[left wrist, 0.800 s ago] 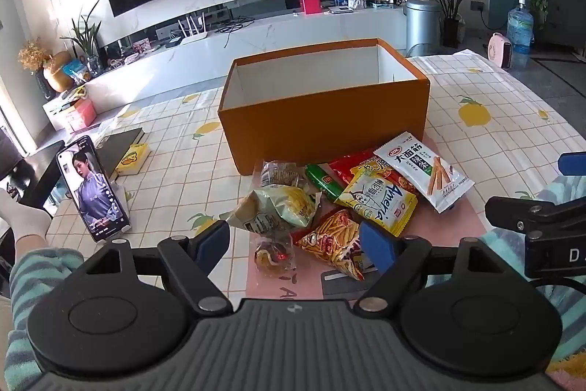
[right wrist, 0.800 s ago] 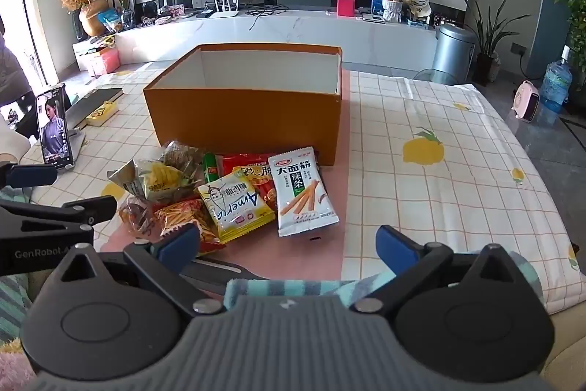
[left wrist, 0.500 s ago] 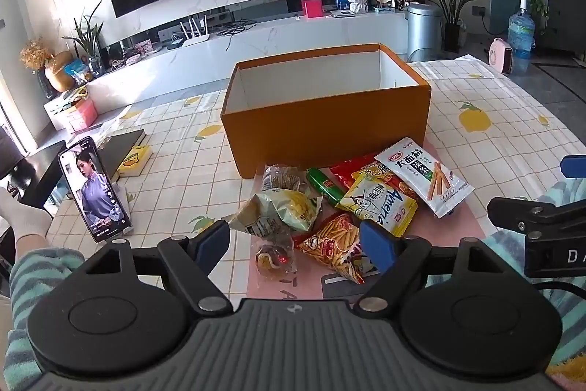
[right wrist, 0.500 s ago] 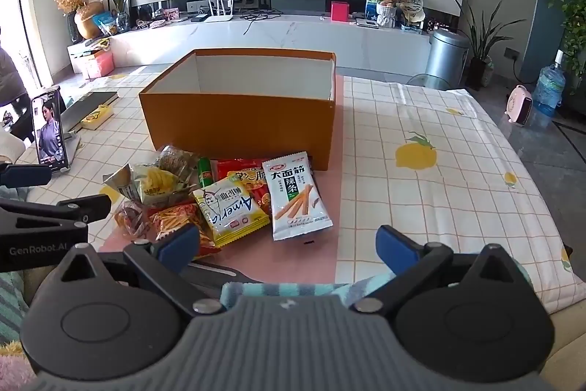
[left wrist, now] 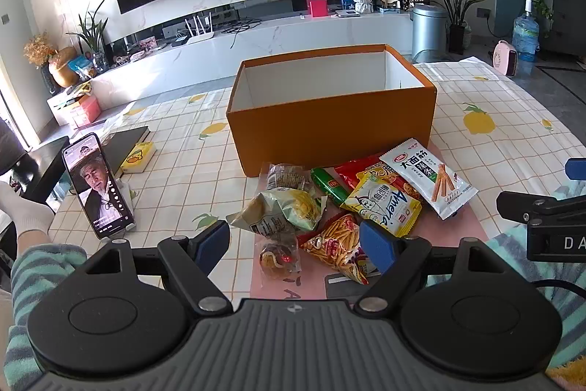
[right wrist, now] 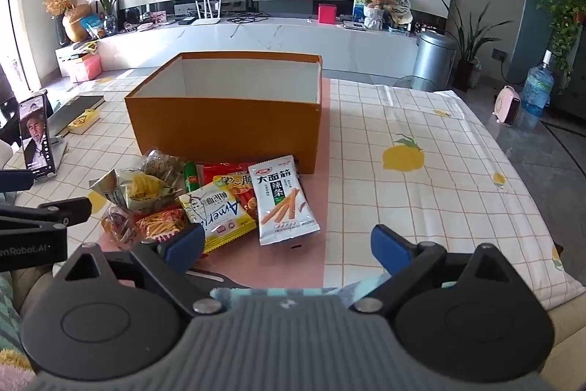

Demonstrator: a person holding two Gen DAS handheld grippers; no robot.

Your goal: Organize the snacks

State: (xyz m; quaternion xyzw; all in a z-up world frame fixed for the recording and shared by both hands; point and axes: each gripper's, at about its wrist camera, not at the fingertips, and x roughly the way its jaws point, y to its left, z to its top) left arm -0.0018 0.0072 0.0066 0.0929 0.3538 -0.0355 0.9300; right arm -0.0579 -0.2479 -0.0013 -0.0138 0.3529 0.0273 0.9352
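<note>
An open orange box [left wrist: 331, 125] [right wrist: 225, 131] stands on the table, white inside, nothing visible in it. In front of it lies a pile of snack packets: a white breadstick packet [left wrist: 428, 176] [right wrist: 280, 198], a yellow packet [left wrist: 382, 206] [right wrist: 218, 213], a red packet [left wrist: 357, 167], a green stick [left wrist: 327, 185], an orange chips packet [left wrist: 335, 242] and a green-yellow bag [left wrist: 285, 209] [right wrist: 135, 189]. My left gripper [left wrist: 295, 246] is open and empty, just short of the pile. My right gripper [right wrist: 287, 244] is open and empty, near the breadstick packet's front end.
A phone [left wrist: 97, 185] on a stand plays a video at the left, next to a dark book [left wrist: 122, 145] and a small yellow box [left wrist: 137, 156]. The lemon-print tablecloth [right wrist: 421, 171] covers the table to the right. A TV console stands behind.
Both grippers have shifted slightly, so the box and the snack pile sit a little differently in both views. The snacks lie as before. Both grippers stay open.
</note>
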